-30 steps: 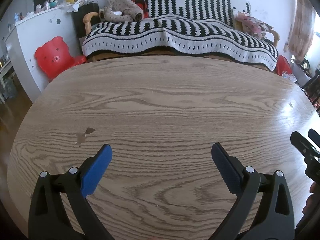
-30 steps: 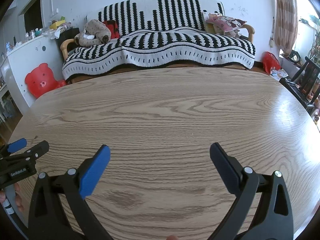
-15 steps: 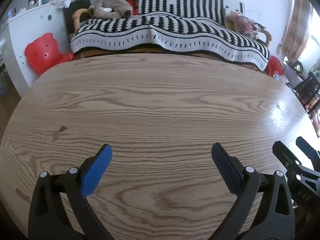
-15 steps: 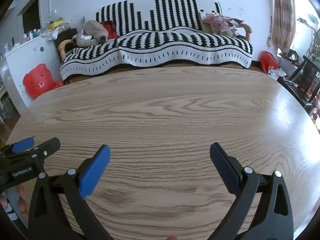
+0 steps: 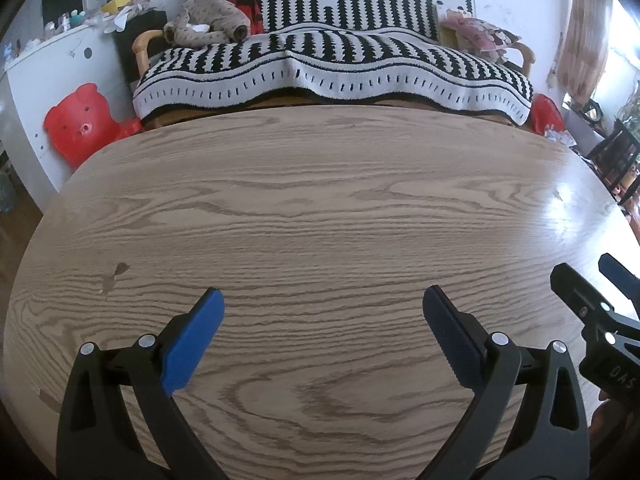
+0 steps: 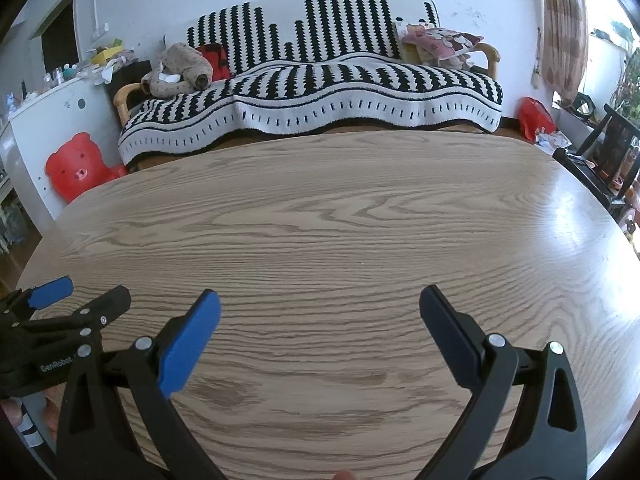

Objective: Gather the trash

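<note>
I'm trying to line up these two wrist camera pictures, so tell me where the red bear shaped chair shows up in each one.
Left wrist view: the red bear chair stands at the far left, beyond the wooden table, against the white cabinet.
Right wrist view: the red bear chair is again at the far left, past the table's far left edge, lower in the picture.
Shared landmark: the black and white striped sofa blanket, to the chair's right in both.

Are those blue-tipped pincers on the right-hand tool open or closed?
Open. The right gripper has its two fingers spread wide, with bare wooden table between them and nothing held.
</note>
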